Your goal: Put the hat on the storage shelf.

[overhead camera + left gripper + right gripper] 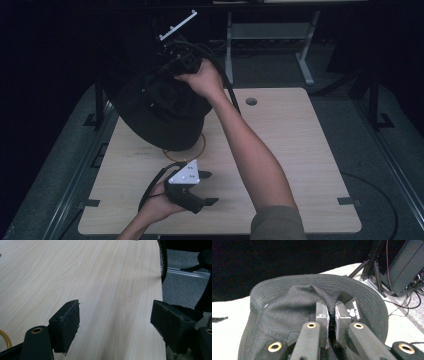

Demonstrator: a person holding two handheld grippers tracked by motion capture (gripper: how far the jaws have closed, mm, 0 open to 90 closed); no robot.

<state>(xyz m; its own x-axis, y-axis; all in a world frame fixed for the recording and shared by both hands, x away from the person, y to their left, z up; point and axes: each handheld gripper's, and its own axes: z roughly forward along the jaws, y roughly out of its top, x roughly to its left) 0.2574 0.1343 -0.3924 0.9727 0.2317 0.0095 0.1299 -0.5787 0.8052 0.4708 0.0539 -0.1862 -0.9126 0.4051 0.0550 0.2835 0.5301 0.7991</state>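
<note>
Dark surroundings are closing in around a pale wooden table (280,150), with a grey floor and a metal frame lying beyond its far edge. Above the table's far left part, the right gripper (182,62) is holding a black bucket hat (160,112) aloft; in the right gripper view its jaws are pinching tight on a fold of the hat's crown fabric (325,296), with the brim (312,280) spreading out beyond the fingertips. The hat is hanging just over a thin yellow ring (200,150) lying on the wood beneath it. Nearer the person, the left gripper (207,187) is resting low over the table with its jaws standing wide and nothing between them, pointing across bare wood toward the right edge. The step in hand looks like carrying the lifted hat; the next move probably calls for lowering it onto open table while keeping the pinch firm, or bringing the left gripper up to take the brim. Plenty of bare surface is lying to the right of both grippers, while the left table edge is sitting close beneath the hat.
</note>
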